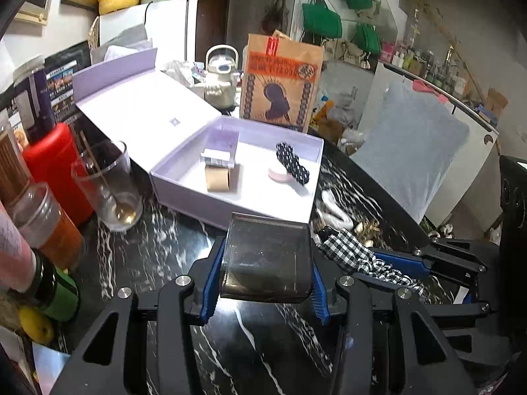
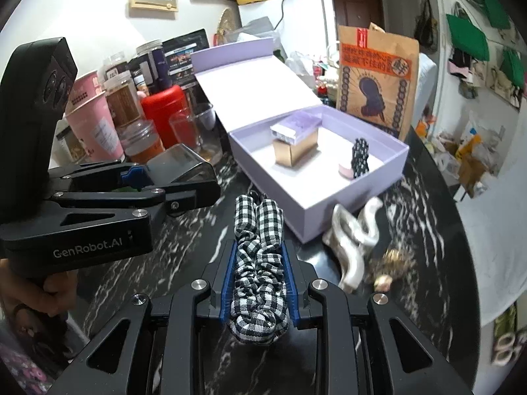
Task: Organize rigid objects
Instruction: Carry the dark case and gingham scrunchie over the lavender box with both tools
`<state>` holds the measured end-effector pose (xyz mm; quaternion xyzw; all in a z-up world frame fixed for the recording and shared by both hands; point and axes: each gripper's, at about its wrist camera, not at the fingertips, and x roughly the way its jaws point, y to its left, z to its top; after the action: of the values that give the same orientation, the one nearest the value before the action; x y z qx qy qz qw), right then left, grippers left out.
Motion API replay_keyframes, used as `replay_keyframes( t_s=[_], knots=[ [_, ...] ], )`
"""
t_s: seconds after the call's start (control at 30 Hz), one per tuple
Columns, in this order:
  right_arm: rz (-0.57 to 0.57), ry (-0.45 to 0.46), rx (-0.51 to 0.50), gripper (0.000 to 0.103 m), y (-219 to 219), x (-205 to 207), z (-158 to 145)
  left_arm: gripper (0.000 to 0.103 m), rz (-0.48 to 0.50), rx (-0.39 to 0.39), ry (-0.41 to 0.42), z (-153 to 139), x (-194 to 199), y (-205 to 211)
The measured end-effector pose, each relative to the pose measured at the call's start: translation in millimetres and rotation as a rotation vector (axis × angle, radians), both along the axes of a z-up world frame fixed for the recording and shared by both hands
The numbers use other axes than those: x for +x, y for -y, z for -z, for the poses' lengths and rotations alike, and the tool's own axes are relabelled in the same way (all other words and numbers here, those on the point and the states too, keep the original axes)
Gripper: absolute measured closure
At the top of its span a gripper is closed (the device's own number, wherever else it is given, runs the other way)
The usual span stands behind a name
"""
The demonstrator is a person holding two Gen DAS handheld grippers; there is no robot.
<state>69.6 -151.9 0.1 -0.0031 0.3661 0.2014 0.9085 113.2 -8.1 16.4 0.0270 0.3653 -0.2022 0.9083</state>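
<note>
The left tool (image 1: 266, 275) is clamped on a smoky clear case (image 1: 266, 260); the right tool (image 2: 260, 291) is pinched together on a checked scrunchie (image 2: 258, 263). Both are held above the dark marbled tabletop (image 1: 164, 243). The lilac box (image 1: 184, 191) lies open toward 12 o'clock from each tool, and already holds a brown carton (image 1: 218, 177) with a small white box (image 1: 215, 158) on top, plus a pink disc (image 1: 278, 174) and a spotted piece (image 1: 293, 164).

To do this step well, carry the case over the near wall of the box and lower it into the bare floor at the near side, clear of the carton stack, before letting the pads part. The right tool should stay off to 3 o'clock so the two do not collide.

The case is murky, so whether anything lies inside it cannot be told. On the tabletop at 2 o'clock from the right tool, a silvery clip (image 2: 354, 240) and a gold trinket (image 2: 393, 260) are blurred, possibly hair accessories. The box's lid hides what stands behind it.
</note>
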Motion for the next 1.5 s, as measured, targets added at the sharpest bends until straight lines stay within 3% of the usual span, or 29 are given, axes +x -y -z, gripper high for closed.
replay_keyframes(
  t_s=[0.67,1.5],
  knots=[
    [0.038,0.002,0.008,0.077,17.1,48.2,-10.0,0.058,0.009,-0.015,0.040,-17.4,53.2,6.9],
    [0.151,0.028,-0.018,0.077,53.9,117.9,-29.4,0.058,0.064,-0.011,0.090,-36.7,135.7,44.4]
  ],
)
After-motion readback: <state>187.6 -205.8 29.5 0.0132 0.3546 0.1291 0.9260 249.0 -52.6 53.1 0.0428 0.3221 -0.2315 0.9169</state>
